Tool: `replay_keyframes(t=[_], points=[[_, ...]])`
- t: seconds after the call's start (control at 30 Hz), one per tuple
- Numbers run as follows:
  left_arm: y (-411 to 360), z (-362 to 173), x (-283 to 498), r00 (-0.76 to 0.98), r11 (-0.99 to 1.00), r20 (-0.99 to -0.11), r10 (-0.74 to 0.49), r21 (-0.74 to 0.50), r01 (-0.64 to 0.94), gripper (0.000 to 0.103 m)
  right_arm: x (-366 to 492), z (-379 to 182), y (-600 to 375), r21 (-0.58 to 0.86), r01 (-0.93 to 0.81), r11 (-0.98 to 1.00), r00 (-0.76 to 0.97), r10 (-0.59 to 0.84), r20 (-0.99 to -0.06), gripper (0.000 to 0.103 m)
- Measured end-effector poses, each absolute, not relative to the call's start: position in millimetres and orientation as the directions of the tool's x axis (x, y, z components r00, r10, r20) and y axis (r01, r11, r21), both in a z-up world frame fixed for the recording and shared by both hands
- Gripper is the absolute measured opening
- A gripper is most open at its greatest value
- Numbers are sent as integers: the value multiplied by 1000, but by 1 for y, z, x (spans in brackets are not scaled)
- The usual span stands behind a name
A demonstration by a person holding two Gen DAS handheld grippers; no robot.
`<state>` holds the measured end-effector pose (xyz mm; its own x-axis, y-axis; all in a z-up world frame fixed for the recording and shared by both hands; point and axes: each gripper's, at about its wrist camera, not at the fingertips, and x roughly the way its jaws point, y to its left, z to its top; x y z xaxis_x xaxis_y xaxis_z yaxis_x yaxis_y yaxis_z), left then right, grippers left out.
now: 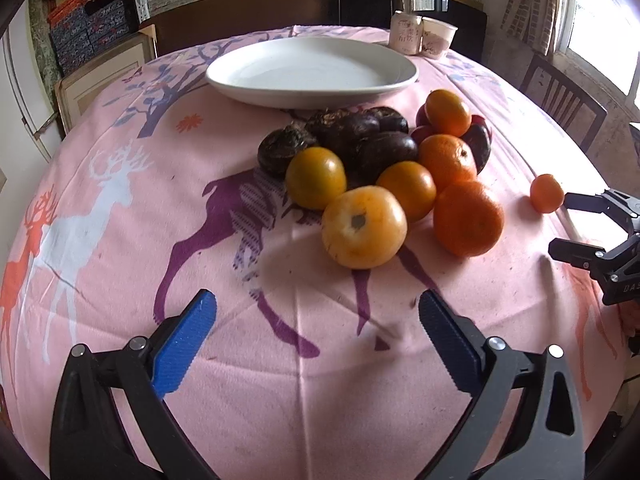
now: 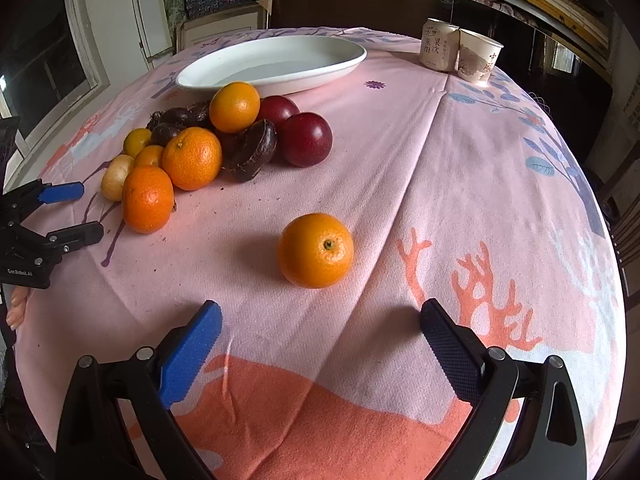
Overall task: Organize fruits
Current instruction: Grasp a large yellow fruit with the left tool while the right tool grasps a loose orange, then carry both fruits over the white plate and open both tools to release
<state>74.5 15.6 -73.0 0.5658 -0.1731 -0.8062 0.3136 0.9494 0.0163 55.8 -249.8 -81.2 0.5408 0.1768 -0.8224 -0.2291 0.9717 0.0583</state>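
Left gripper (image 1: 318,312) and right gripper (image 2: 320,320): jaws spread wide, holding nothing. One lone orange (image 2: 316,250) lies just ahead of the right jaws. Beyond, the fruit pile (image 1: 384,168): three yellowish fruits, three oranges, several dark ones. One empty white plate (image 1: 312,70) sits behind it.

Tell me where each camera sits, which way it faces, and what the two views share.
Left wrist: on the left gripper, low over the pink deer-print tablecloth, facing the fruit pile and the empty white oval plate; its own open blue-padded fingers show, with the right gripper at the right edge.
Right wrist: on the right gripper, facing a lone orange mandarin; its open fingers show, the left gripper and fingertips of a hand at left.
Shared: plate, pile, mandarin, beverage can, paper cup.
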Motion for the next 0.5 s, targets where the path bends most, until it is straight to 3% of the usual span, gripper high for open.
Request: replay_keyframes(t=[0.07, 0.13, 0.2, 0.37, 0.5], points=[[11, -67, 79, 598, 947, -784, -167, 42, 319, 99, 55, -76, -255, 100, -218, 971, 575, 211, -791, 98], [5, -66, 85, 611, 942, -776, -157, 68, 329, 95, 57, -73, -258, 113, -201, 973, 598, 213, -773, 91], [1, -69, 91, 591, 936, -787, -178, 50, 348, 69, 63, -76, -257, 128, -207, 970, 579, 227, -783, 81], [-3, -72, 95, 560, 922, -792, -241, -6, 388, 47, 71, -77, -250, 147, -231, 962, 568, 255, -782, 63], [-8, -73, 97, 560, 919, -791, -246, -8, 393, 44, 76, -77, -249, 174, -238, 956, 561, 281, -779, 45]])
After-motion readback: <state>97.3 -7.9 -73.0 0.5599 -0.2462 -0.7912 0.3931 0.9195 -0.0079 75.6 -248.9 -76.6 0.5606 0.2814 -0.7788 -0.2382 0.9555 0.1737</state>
